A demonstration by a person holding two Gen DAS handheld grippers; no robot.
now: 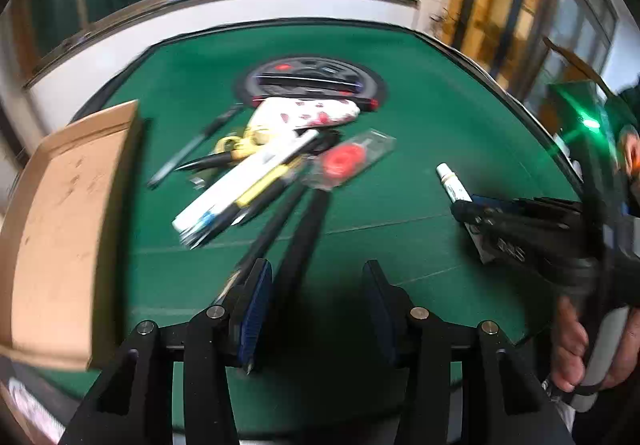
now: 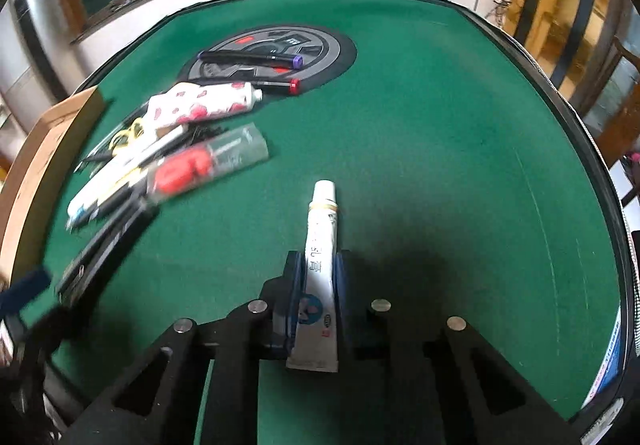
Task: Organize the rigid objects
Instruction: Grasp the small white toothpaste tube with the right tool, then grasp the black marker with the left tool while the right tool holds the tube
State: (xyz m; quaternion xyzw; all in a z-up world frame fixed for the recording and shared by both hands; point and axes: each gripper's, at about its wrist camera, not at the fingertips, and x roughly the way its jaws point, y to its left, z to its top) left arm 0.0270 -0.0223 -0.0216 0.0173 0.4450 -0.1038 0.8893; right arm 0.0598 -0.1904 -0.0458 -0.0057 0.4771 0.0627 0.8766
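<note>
Now right gripper clamped on tube mid-body; light, squashy, so grip gently. Left gripper jaws apart, empty.

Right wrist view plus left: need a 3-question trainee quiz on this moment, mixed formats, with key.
1. True or false: the right gripper is shut on the white tube.
2. Which item lies on the round dark mat? A. purple-capped marker B. cardboard box C. scissors
3. Fill in: nothing sits between the fingers of the ___ gripper, which is open above the green table.

Key: 1 true; 2 A; 3 left.
</note>
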